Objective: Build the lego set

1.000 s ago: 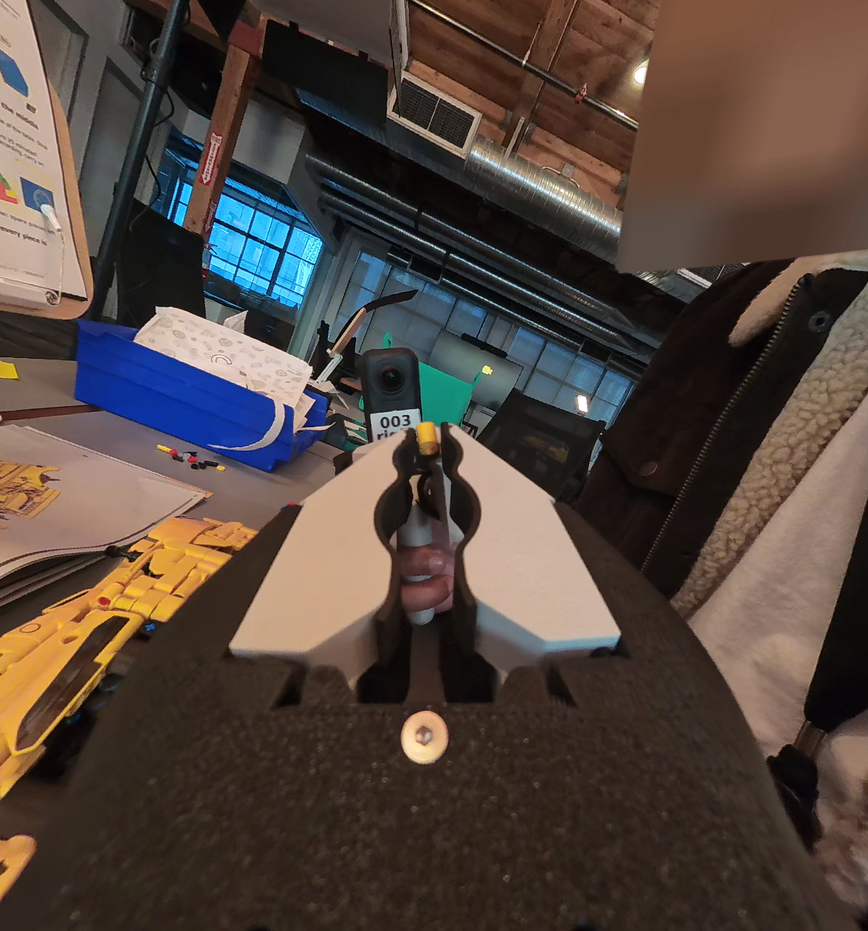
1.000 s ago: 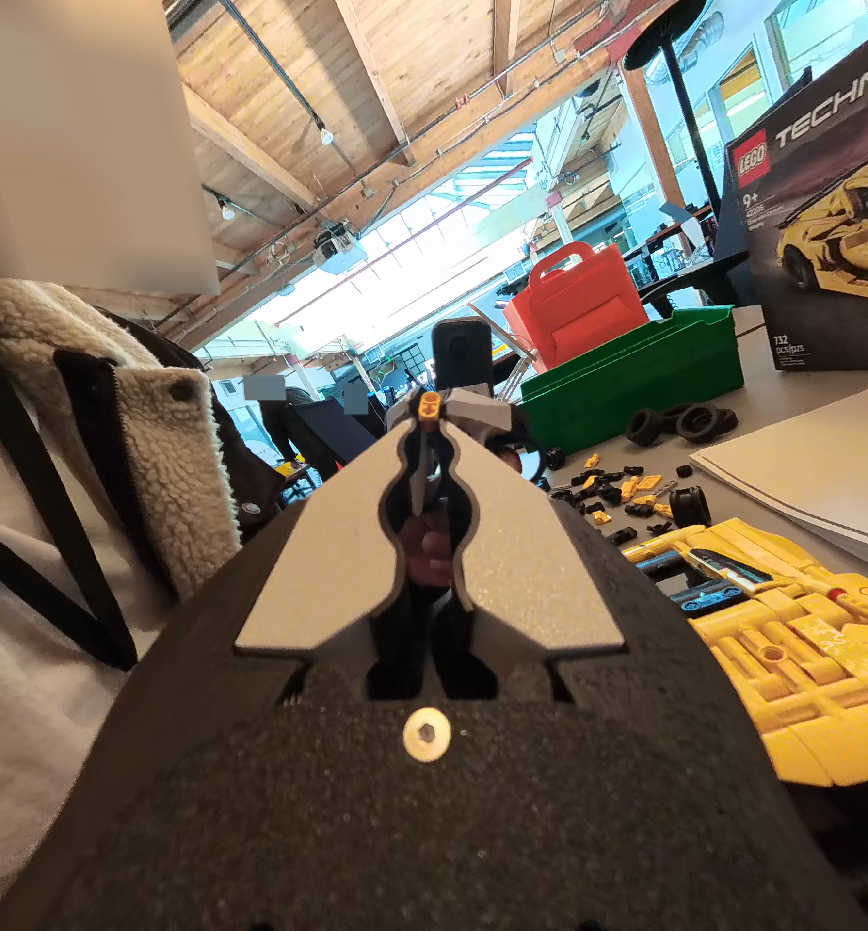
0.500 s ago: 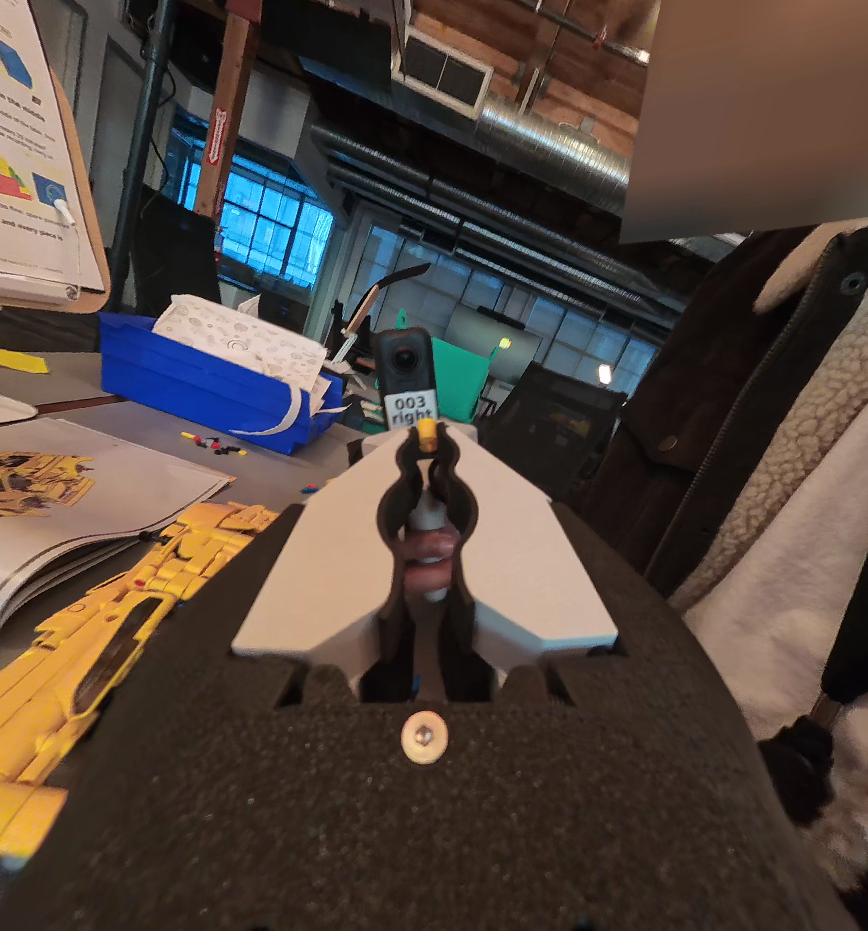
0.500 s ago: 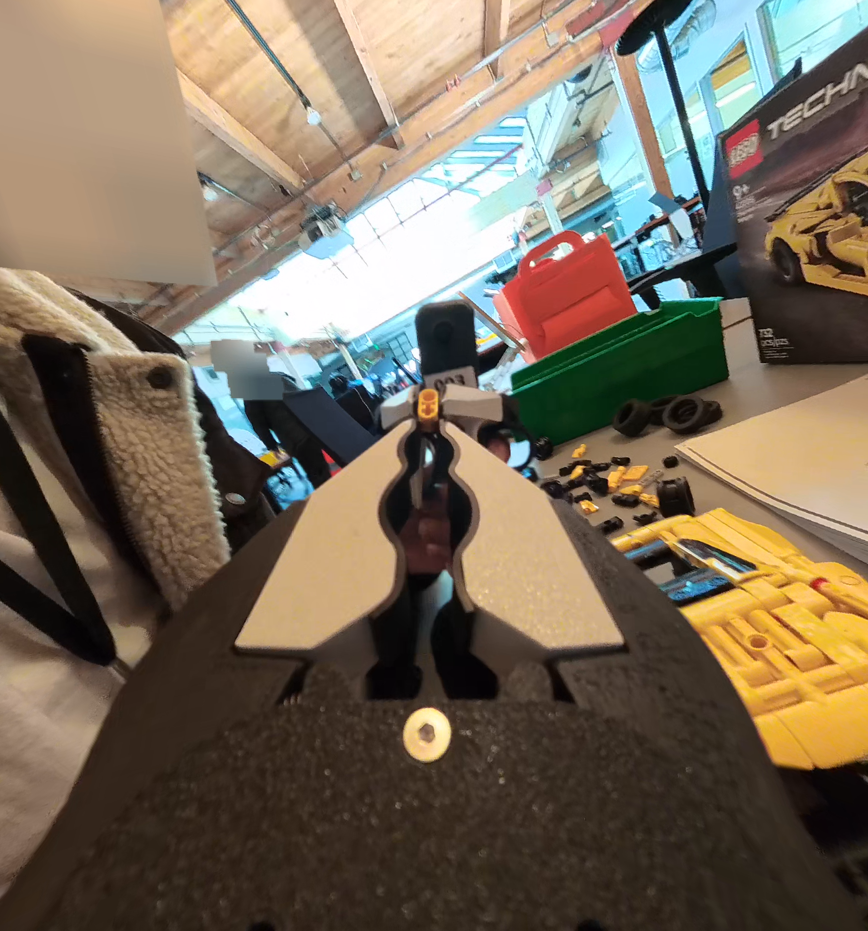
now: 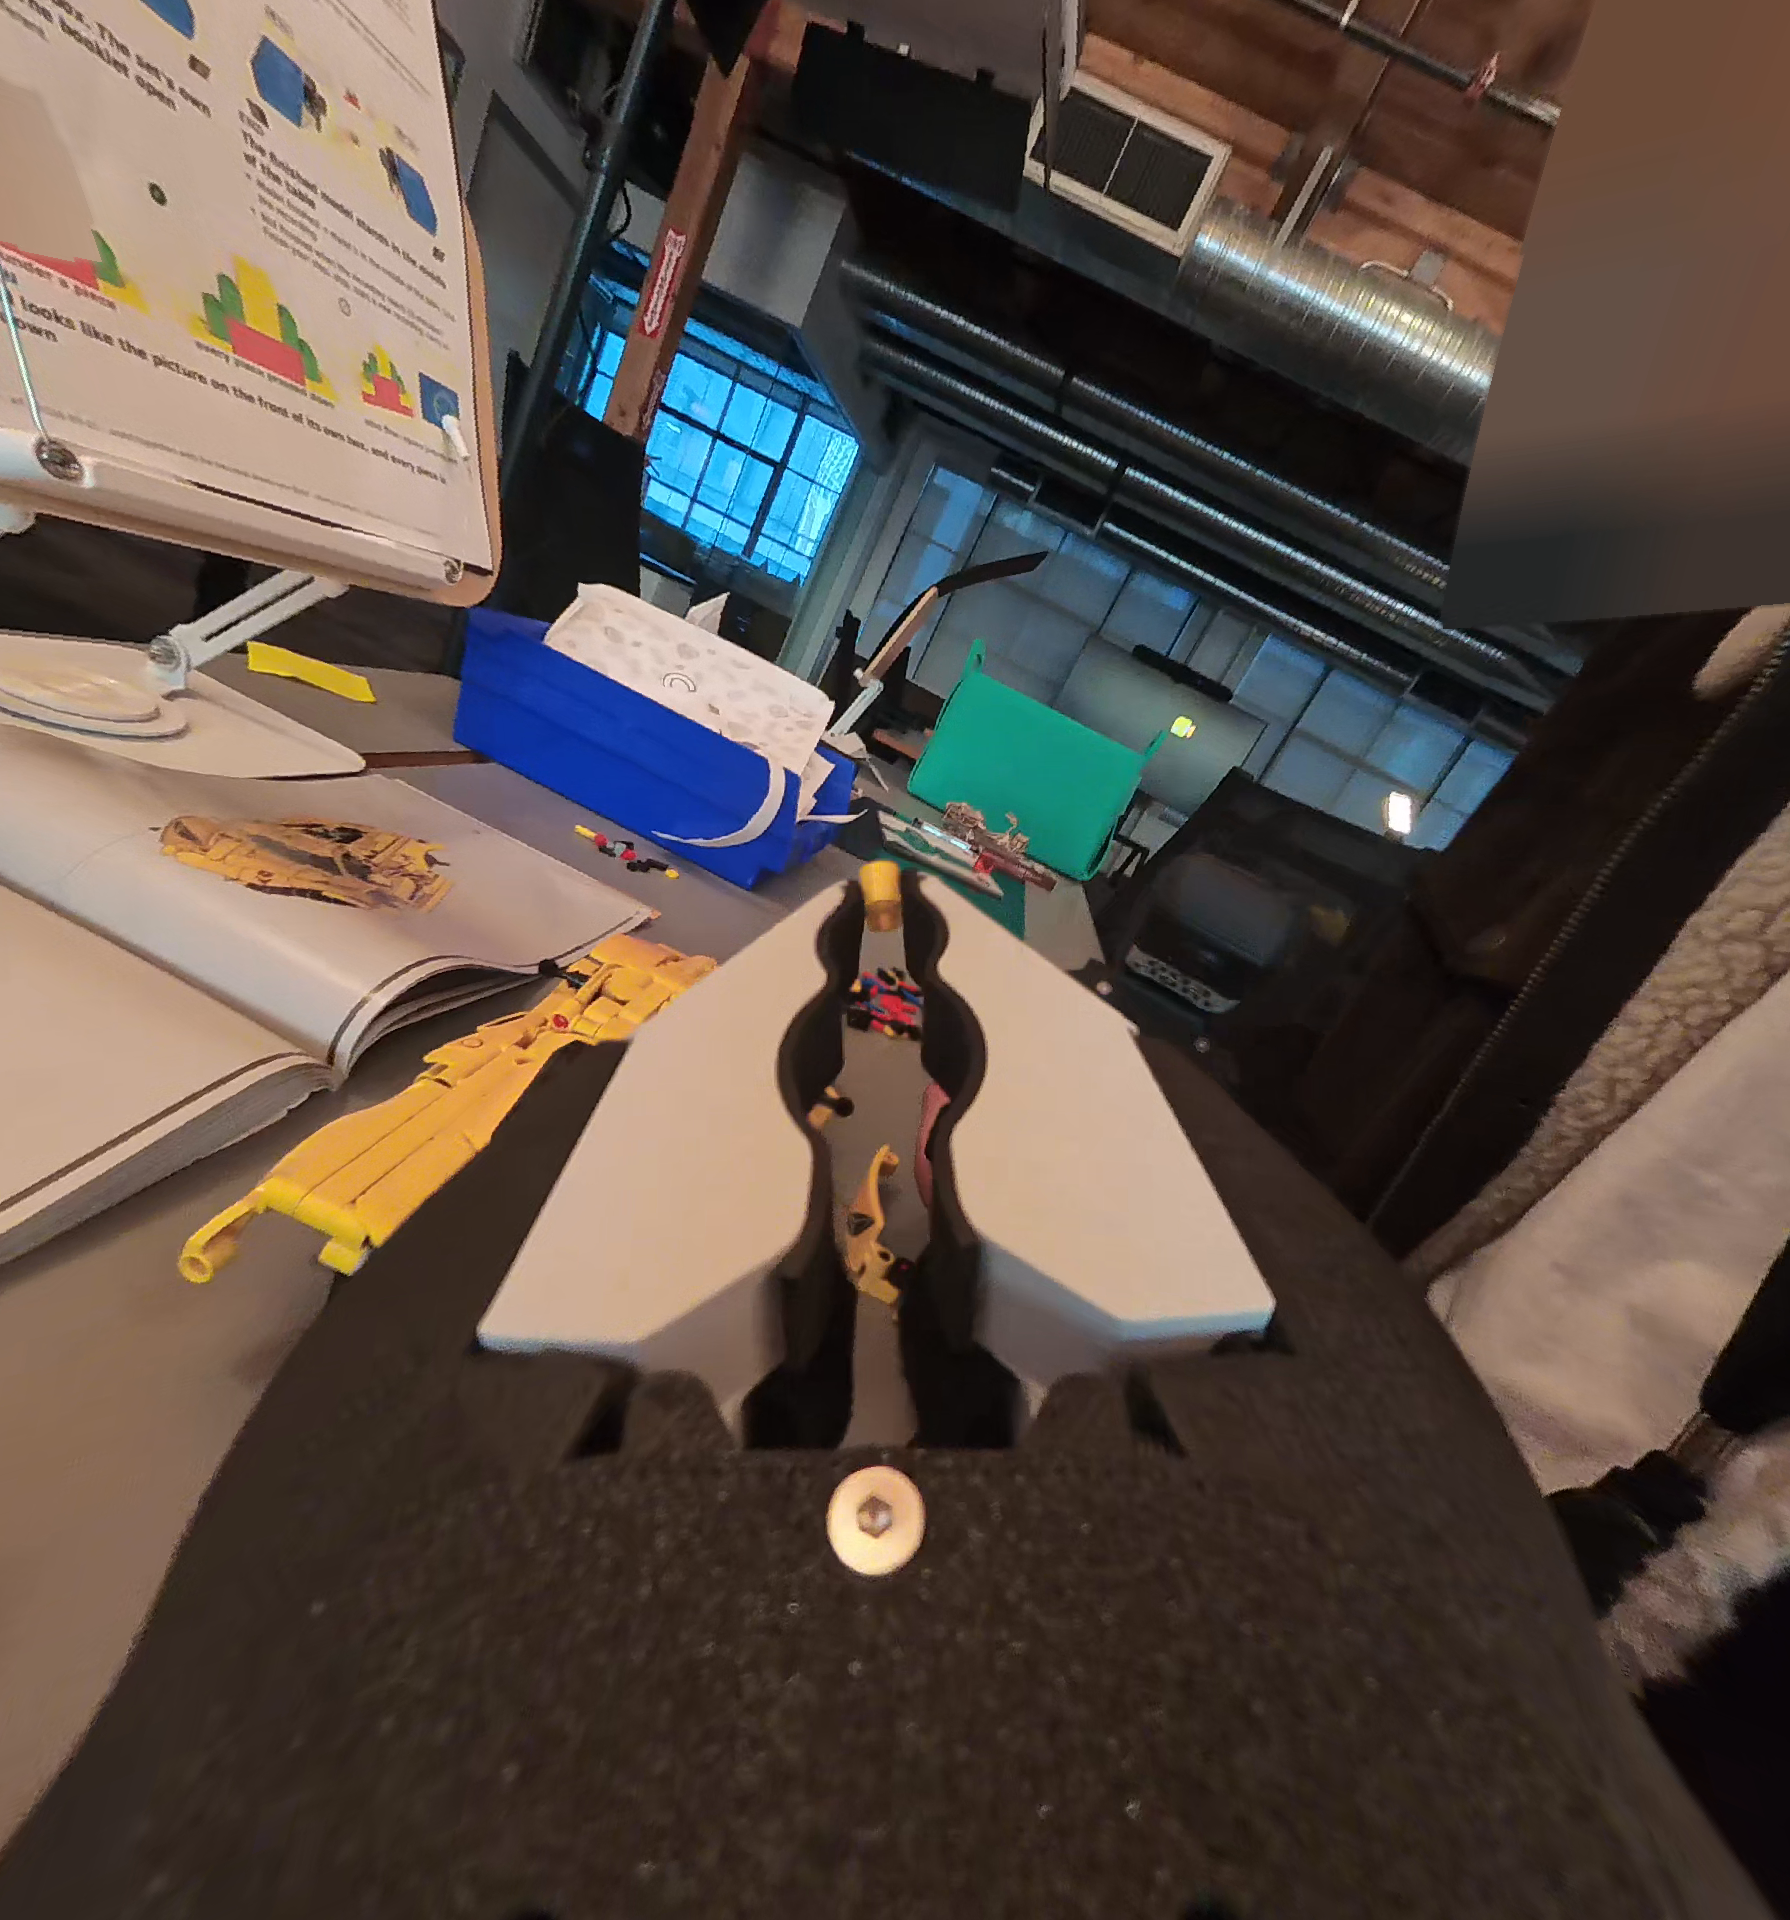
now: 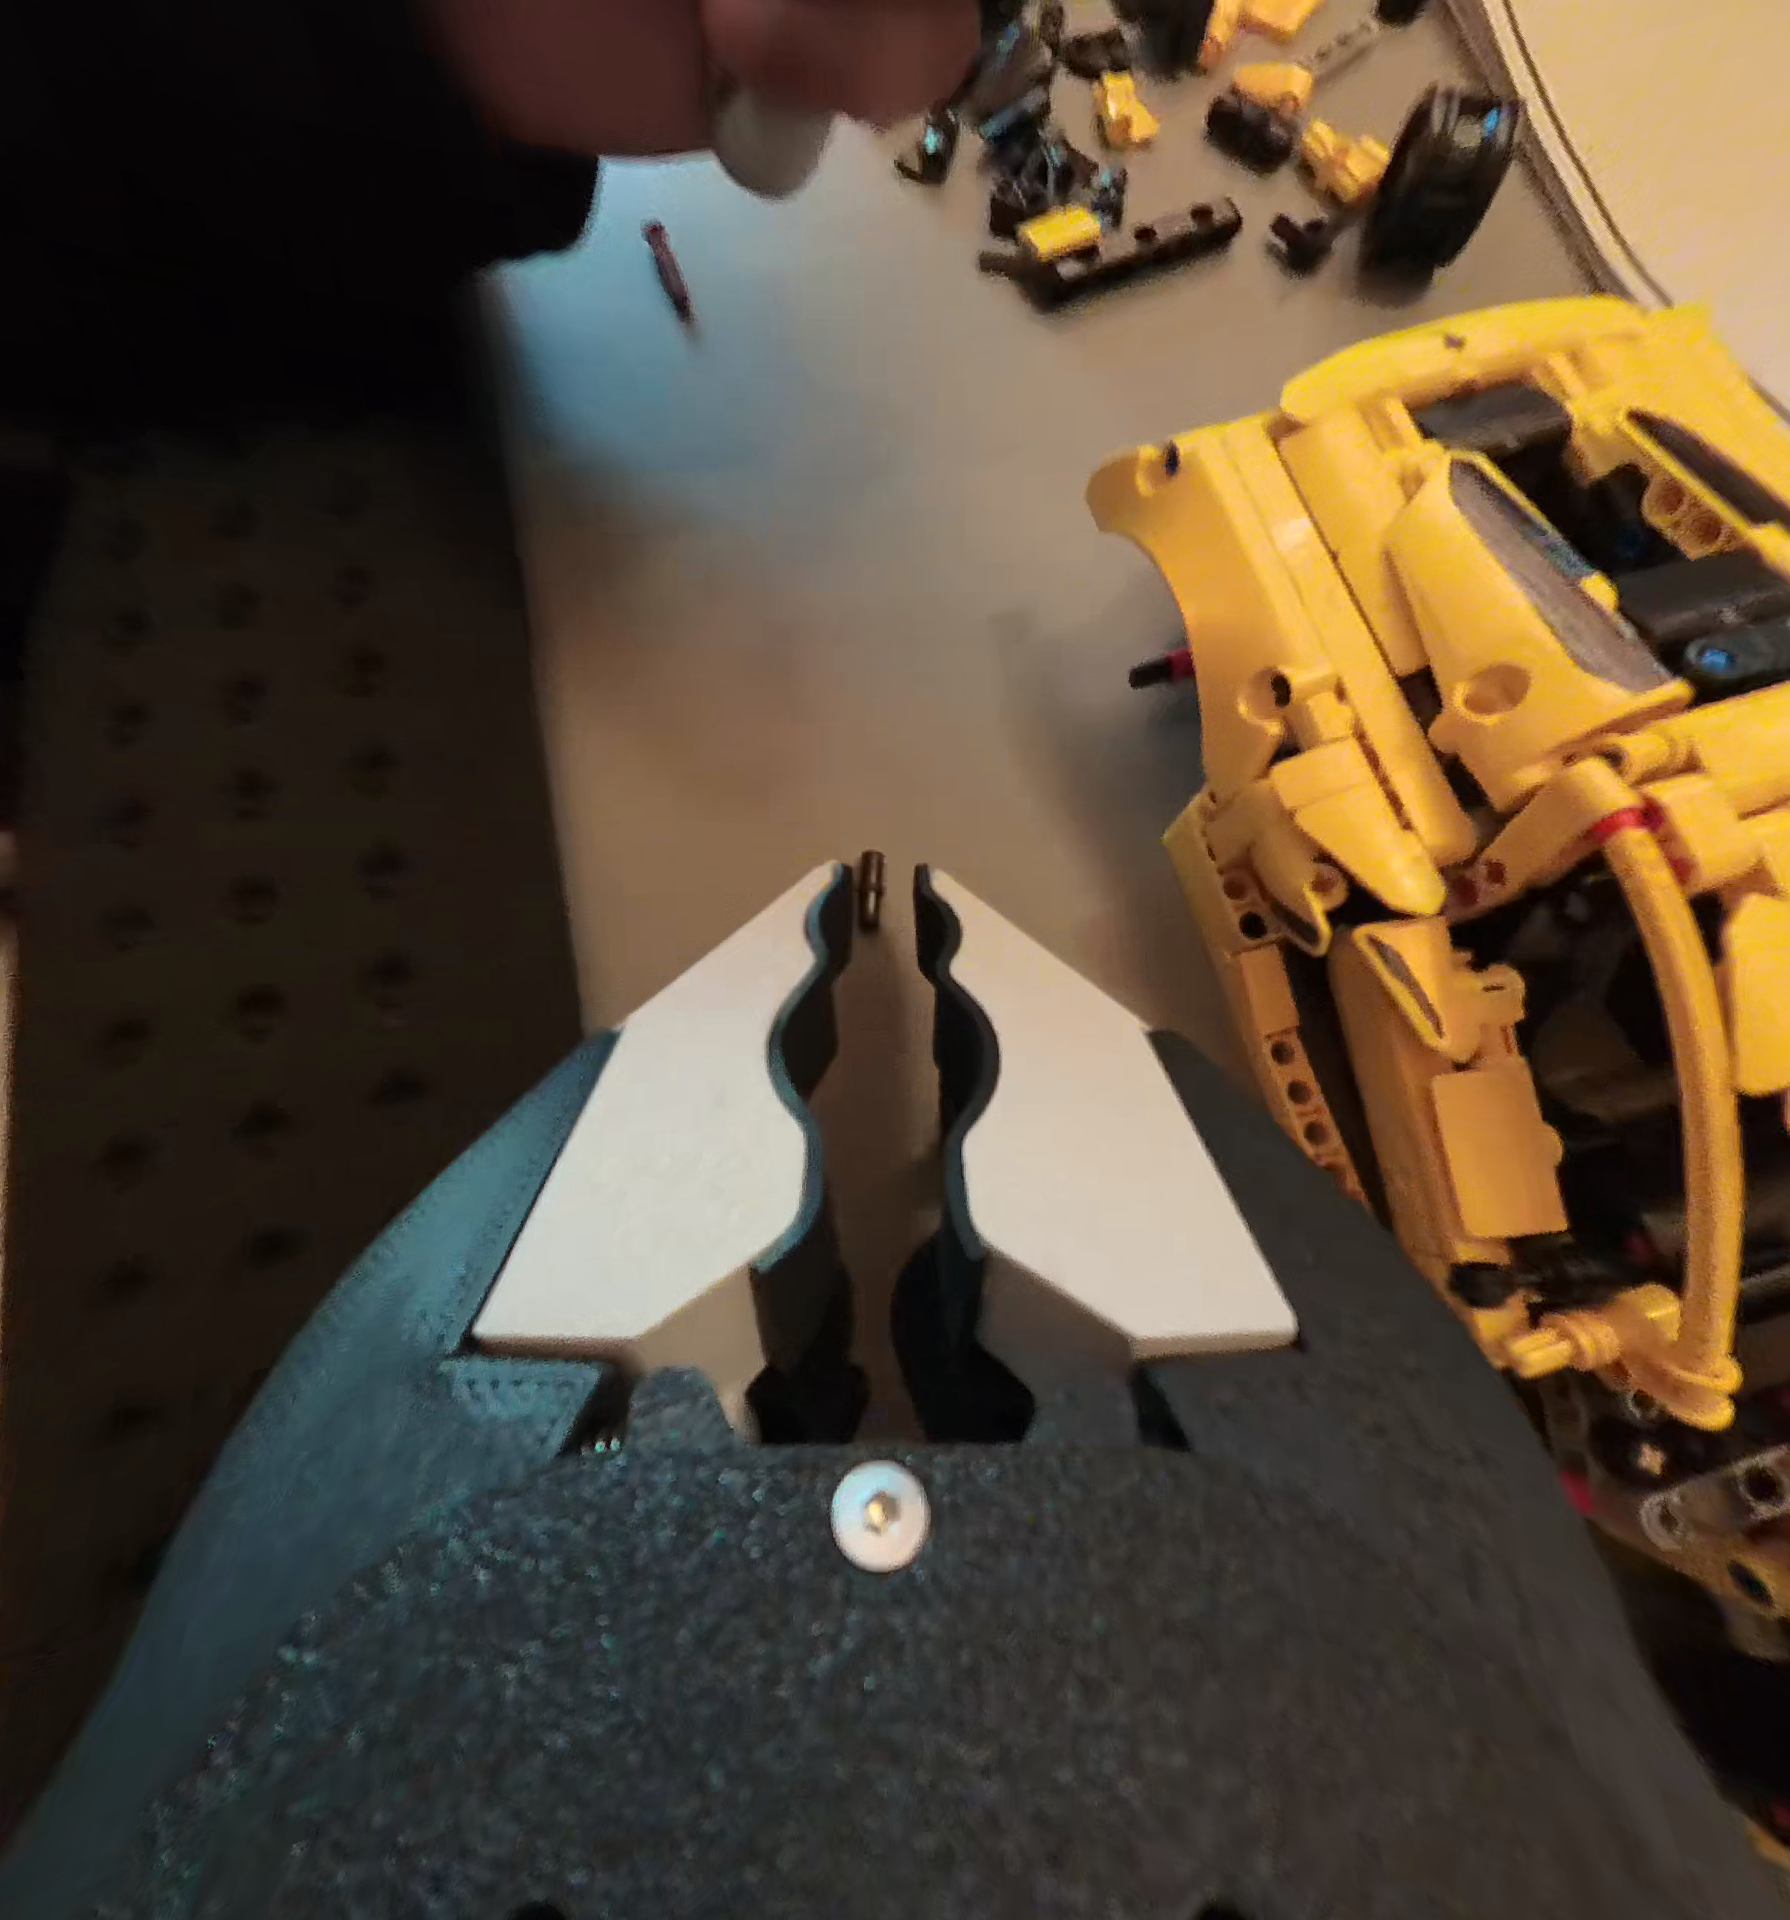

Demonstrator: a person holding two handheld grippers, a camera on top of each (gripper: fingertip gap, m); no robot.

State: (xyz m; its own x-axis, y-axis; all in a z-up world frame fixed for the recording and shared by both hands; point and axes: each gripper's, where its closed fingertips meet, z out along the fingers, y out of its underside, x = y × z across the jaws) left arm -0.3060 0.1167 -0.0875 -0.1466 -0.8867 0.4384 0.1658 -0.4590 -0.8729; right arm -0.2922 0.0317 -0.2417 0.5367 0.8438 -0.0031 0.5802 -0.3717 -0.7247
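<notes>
right hand-held gripper (image 6: 883, 883) tilted down; black pin (image 6: 870, 891) between parted tips

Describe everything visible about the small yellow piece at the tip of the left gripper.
The small yellow piece is a short, stubby cylinder of smooth plastic, lighter on its top face. It stands roughly upright, pinched at the very tips of the left gripper, whose jaws are nearly closed around it; both fingertips touch its sides. It is held up off the table, and nothing else touches it. Its lower end is hidden between the fingers.
</notes>
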